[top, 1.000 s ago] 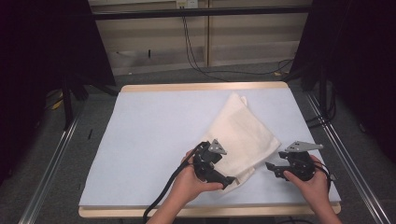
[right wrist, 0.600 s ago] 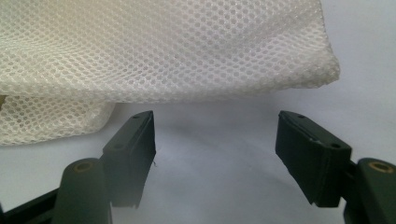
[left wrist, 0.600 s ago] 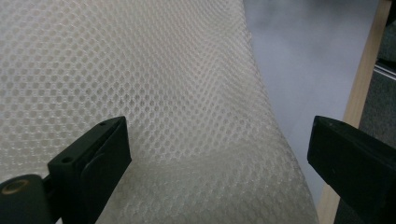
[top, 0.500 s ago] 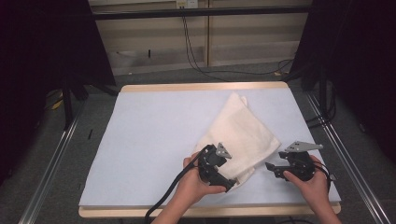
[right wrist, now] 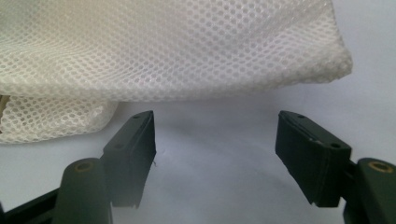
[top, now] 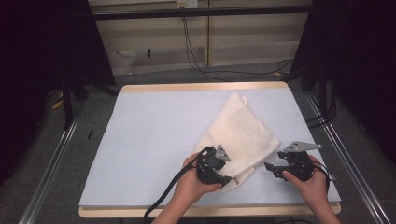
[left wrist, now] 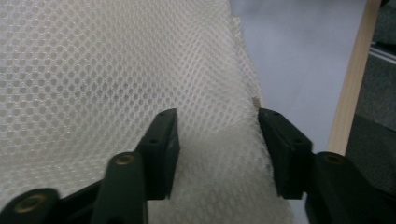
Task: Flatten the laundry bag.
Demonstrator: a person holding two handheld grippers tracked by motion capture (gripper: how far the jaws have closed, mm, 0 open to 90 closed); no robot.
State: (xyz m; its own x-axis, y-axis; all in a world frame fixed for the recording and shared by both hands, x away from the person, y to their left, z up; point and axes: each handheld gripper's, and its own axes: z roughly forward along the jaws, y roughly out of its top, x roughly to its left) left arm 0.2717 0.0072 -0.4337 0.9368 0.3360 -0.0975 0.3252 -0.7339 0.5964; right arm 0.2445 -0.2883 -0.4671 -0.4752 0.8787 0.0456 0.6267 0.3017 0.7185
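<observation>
Shifted slightly toward the mesh bag (top: 240, 135) since a second ago: left gripper (top: 223, 179), jaws just closing over the bag's near corner, mesh between them, not yet pinched. Spread cream-white across the blue table mat (top: 154, 140), right of centre. Poised beside its edge, right gripper (top: 268, 166), parted, empty. No readable writing.

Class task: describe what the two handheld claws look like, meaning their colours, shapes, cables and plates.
Both are black. The left claw trails a black cable and carries a small grey three-cornered plate; the right claw has a larger one. Each has two flat rectangular fingers. Forearms are bare.
</observation>
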